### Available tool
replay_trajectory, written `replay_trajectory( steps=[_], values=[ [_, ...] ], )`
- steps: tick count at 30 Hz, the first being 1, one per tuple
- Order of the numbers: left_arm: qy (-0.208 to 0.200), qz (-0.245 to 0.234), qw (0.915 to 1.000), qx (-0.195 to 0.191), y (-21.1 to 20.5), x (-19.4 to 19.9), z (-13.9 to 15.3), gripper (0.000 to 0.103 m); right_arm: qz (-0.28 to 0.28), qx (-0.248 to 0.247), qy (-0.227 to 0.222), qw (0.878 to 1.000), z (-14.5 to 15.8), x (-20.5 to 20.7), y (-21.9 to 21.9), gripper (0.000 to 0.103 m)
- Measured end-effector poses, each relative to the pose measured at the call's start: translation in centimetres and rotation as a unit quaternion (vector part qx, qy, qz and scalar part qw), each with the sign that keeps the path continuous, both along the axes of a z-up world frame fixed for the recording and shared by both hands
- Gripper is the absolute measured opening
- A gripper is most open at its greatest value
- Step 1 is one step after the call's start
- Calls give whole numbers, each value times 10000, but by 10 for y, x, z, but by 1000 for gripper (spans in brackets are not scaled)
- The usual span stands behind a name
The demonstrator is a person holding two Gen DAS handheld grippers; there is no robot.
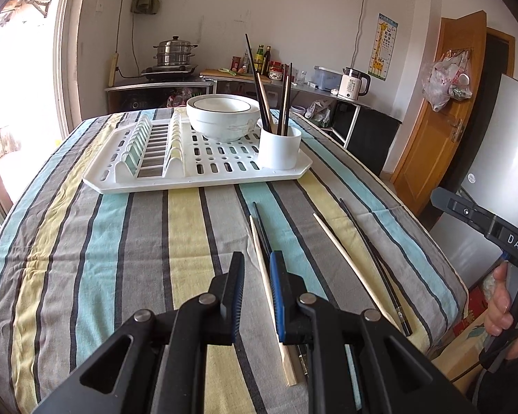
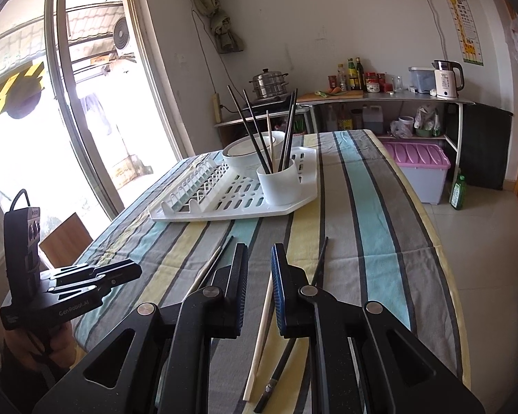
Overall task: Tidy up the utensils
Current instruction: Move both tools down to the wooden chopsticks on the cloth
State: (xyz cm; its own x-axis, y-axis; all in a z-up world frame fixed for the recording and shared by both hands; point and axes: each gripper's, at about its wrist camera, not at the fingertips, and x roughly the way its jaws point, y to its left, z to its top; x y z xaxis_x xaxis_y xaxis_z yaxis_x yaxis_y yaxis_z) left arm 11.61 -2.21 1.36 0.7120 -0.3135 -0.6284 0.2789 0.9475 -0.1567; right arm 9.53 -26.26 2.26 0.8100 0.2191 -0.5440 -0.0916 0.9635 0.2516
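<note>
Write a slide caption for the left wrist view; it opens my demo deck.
Open left tool hovers over loose chopsticks on the striped tablecloth, drying rack and utensil cup beyond.

Black left gripper (image 1: 256, 296), blue ribbed pads (image 1: 277, 289), silver pivot screws.

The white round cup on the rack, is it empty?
No. The white round cup holds several chopsticks standing upright, dark ones and a pale one.
</note>
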Motion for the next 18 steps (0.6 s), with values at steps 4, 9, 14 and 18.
replay_trajectory(
  steps=[4, 9, 14, 18],
  values=[
    [71, 11, 10000, 9, -2, 5, -3, 20, 42, -25, 88, 9999, -6, 4, 2, 14],
    [261, -34, 9996, 138, -8, 20, -12, 20, 100, -131, 291, 9994, -17, 14, 7, 14],
    [494, -119, 9985, 225, -15, 43, -22, 20, 130, -294, 587, 9978, -31, 30, 10, 14],
    [718, -156, 9970, 235, -21, 63, -31, 20, 164, -387, 807, 9959, -43, 45, 14, 14]
  ],
)
